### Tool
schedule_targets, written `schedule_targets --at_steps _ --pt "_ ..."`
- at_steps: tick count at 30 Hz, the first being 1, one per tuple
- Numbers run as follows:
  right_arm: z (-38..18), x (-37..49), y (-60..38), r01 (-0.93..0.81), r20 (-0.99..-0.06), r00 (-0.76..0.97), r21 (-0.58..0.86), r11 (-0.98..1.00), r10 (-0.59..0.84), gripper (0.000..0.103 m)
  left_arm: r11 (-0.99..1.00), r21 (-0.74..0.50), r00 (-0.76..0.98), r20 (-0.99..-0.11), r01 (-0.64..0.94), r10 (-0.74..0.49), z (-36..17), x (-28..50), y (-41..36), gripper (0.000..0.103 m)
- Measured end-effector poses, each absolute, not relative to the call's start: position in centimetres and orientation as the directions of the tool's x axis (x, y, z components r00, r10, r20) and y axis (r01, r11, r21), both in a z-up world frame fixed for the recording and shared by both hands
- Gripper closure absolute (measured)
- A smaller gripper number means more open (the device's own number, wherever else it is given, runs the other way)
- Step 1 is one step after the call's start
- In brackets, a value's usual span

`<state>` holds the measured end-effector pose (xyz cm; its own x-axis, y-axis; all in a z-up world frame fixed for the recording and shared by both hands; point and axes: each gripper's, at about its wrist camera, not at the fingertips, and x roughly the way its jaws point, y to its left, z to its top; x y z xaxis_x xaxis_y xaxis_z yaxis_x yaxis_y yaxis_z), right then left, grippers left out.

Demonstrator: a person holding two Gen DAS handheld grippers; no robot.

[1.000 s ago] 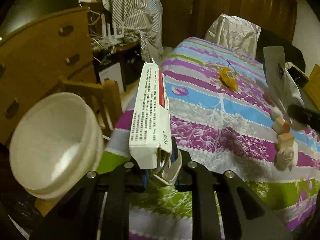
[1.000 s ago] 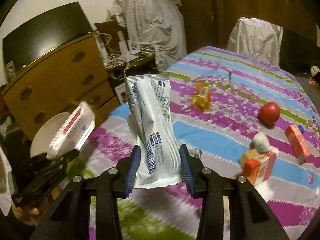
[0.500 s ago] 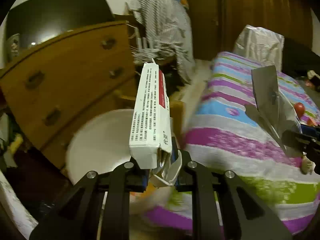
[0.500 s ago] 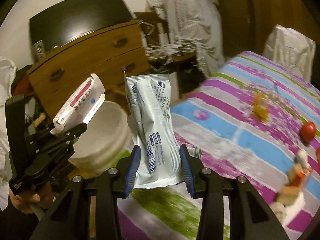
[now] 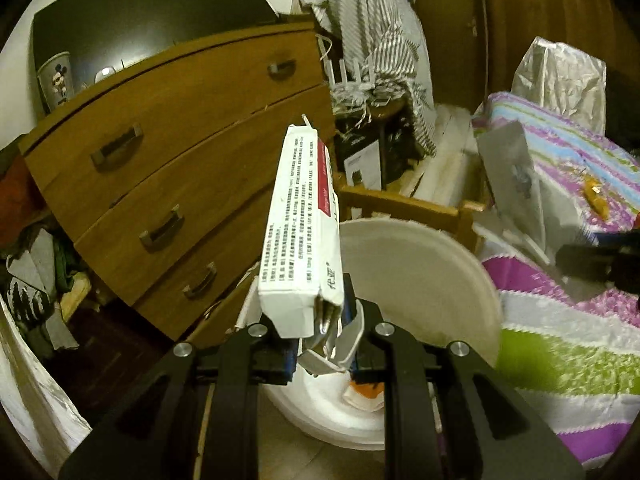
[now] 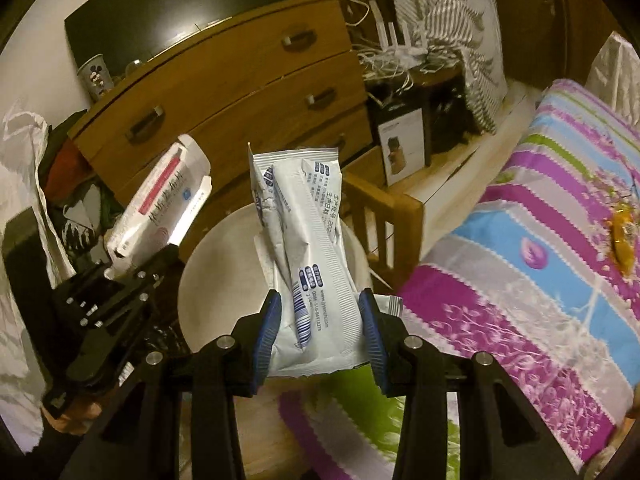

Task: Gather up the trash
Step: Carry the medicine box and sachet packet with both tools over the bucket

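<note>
My left gripper (image 5: 320,336) is shut on a long white carton with a red stripe (image 5: 300,232); it also shows in the right wrist view (image 6: 160,204). It hangs over a white round bin (image 5: 424,276) beside the table, with some trash at the bottom. My right gripper (image 6: 320,328) is shut on a crumpled white and blue plastic wrapper (image 6: 304,248), held above the same bin (image 6: 200,280). The wrapper's silver back shows in the left wrist view (image 5: 516,180).
A wooden chest of drawers (image 5: 168,176) stands behind the bin. A wooden chair (image 6: 384,216) is between bin and table. The table has a striped purple cloth (image 6: 540,264) with a yellow wrapper (image 6: 622,236) on it. White bags (image 5: 24,380) lie at the left.
Both grippers have swung left from over the table to over the white bin, still holding the carton and the wrapper.
</note>
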<state>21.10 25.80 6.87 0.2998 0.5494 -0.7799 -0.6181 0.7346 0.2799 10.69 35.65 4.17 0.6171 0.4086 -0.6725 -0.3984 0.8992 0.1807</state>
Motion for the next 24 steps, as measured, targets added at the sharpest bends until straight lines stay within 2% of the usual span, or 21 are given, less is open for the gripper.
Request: schedule_targets --at_steps 9,24 --pt "5.6 22.8 29.5 -0.636 -0.832 0.241 0.253 0.729 0.499 0.061 0.901 0.189 0.562 -0.726 -0.391 0.396 1.9 11.7 37.6 0.086" --pt "4.4 22.9 31.6 -0.664 -0.863 0.218 0.211 0.717 0.456 0.060 0.903 0.202 0.540 -0.744 -0.379 0.393 1.0 12.6 38.8 0.086"
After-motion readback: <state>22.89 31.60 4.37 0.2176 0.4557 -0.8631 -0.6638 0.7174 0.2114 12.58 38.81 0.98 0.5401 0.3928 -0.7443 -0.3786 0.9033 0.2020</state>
